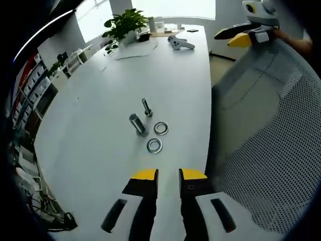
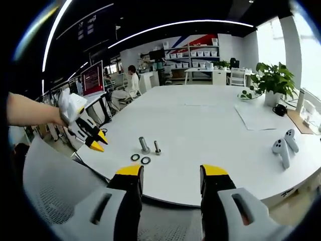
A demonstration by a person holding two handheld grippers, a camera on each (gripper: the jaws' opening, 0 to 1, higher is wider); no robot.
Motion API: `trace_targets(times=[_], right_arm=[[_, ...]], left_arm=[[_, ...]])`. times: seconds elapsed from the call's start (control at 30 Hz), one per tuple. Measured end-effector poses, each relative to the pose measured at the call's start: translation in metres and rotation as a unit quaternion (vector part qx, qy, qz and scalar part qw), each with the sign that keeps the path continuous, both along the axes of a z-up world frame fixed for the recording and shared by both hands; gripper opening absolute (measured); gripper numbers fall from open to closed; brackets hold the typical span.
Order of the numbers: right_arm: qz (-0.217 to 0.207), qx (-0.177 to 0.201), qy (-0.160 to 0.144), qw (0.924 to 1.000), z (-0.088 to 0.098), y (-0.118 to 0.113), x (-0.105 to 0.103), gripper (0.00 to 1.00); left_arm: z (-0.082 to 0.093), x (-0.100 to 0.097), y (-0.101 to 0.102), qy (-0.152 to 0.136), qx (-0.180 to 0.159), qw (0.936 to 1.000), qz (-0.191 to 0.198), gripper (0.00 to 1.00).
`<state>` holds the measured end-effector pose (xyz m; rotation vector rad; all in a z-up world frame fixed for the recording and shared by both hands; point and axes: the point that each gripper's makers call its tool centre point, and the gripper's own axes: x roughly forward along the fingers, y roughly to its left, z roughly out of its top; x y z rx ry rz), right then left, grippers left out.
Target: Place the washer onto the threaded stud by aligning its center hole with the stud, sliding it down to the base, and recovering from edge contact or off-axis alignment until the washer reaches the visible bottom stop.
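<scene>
On the white table (image 1: pixel 100 125) stand two threaded studs, a thick one (image 1: pixel 136 123) and a thinner one (image 1: pixel 146 107). Two steel washers (image 1: pixel 161 128) (image 1: pixel 154 145) lie flat just right of and nearer than them. My left gripper (image 1: pixel 168 175) hovers short of the washers, open with nothing between its jaws. My right gripper (image 2: pixel 172 173) is open and empty, held off the table edge. From there I see the studs (image 2: pixel 144 144) (image 2: pixel 157 146), the washers (image 2: pixel 135 157) (image 2: pixel 146 160), and the left gripper (image 2: pixel 93 140) in a hand.
A grey mesh chair (image 1: pixel 271 125) stands against the table's right edge. The right gripper (image 1: pixel 241 36) shows above it. A potted plant (image 1: pixel 125 22), papers and white controllers (image 1: pixel 179 43) sit at the far end. Shelves line the left wall.
</scene>
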<state>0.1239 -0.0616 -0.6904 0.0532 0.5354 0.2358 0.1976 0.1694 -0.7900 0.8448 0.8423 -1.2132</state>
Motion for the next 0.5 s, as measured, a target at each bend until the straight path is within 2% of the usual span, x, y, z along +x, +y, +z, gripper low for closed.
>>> trace_targets(times=[0.13, 0.37, 0.5], right_arm=[[-0.003, -0.005, 0.004, 1.0000, -0.001, -0.002, 0.001, 0.47], [-0.006, -0.011, 0.010, 0.9999, -0.004, -0.003, 0.001, 0.47], [-0.006, -0.012, 0.012, 0.9998, -0.005, -0.004, 0.000, 0.47]], left_arm=[[-0.021, 0.004, -0.009, 0.017, 0.020, 0.9996, -0.012, 0.20], [-0.043, 0.016, -0.032, 0.033, 0.022, 0.9990, -0.021, 0.28], [-0.053, 0.025, -0.037, 0.038, 0.027, 0.9988, -0.016, 0.30]])
